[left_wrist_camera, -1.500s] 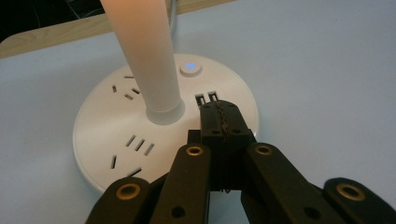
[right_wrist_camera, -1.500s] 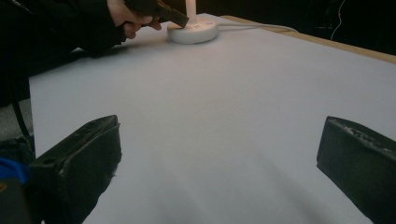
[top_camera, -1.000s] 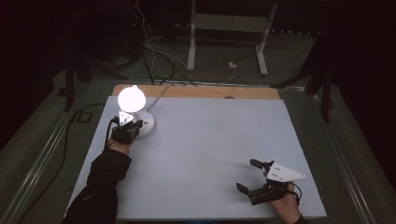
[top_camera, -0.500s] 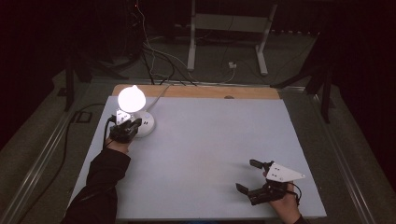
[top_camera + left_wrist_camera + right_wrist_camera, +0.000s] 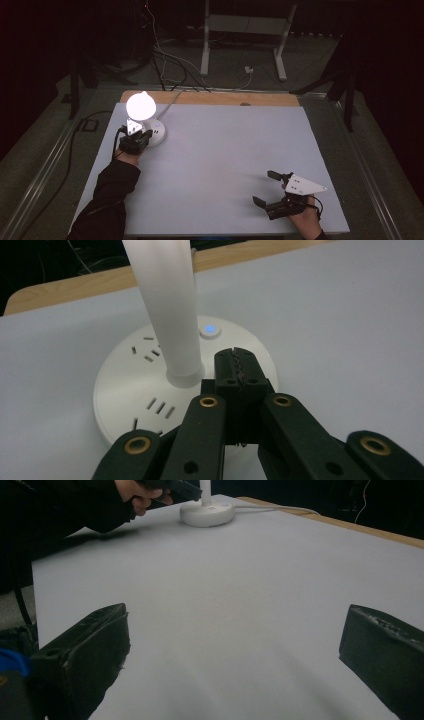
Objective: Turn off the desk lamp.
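A white desk lamp stands at the table's back left, its head (image 5: 140,105) lit and glowing. Its round base (image 5: 150,385) carries socket slots and a small button (image 5: 210,330) that shines blue; the white stem (image 5: 167,305) rises from the middle. My left gripper (image 5: 239,362) is shut with nothing between its jaws, its tips over the base just short of the button, and in the high view it sits at the lamp (image 5: 141,137). My right gripper (image 5: 265,188) rests open near the front right of the table, nothing between its fingers (image 5: 90,645).
The grey table top (image 5: 225,150) has a wooden strip (image 5: 210,97) along its far edge. The lamp's white cable (image 5: 280,509) runs off the back. Cables and a metal stand (image 5: 245,30) lie on the floor beyond.
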`<state>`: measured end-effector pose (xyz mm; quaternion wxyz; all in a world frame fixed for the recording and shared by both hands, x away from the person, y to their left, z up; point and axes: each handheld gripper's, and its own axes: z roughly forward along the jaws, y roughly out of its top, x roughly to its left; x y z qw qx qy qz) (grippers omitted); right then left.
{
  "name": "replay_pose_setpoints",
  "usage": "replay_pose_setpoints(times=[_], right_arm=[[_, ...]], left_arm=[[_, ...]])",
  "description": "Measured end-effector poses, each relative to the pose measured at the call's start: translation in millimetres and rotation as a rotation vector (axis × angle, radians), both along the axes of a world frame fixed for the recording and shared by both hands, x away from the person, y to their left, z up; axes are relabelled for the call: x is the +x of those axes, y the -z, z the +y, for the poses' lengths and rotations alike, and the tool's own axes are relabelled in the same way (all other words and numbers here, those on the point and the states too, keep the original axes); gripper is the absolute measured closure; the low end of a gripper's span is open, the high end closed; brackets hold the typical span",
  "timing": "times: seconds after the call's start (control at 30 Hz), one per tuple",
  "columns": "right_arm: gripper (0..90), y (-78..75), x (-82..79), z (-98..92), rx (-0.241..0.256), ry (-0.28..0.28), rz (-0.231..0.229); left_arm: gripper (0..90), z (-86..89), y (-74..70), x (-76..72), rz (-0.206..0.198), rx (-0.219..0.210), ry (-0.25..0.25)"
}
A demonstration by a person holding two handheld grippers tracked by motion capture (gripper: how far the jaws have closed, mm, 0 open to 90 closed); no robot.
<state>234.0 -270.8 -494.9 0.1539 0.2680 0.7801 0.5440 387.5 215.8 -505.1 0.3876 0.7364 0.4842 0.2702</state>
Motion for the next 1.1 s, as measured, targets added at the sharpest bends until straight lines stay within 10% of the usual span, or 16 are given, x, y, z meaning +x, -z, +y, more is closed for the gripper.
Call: replay_pose_setpoints(times=[0.93, 1.1], right_arm=[[0.0, 0.1, -0.4, 0.6, -0.006, -0.001, 0.0], [0.0, 0.0, -0.2, 0.0, -0.004, -0.002, 0.0]], left_arm=[[90.0, -3.9, 7.6, 3.4, 0.032, 0.027, 0.019], [90.0, -3.8, -6.2, -0.9, -0.006, -0.033, 0.034]])
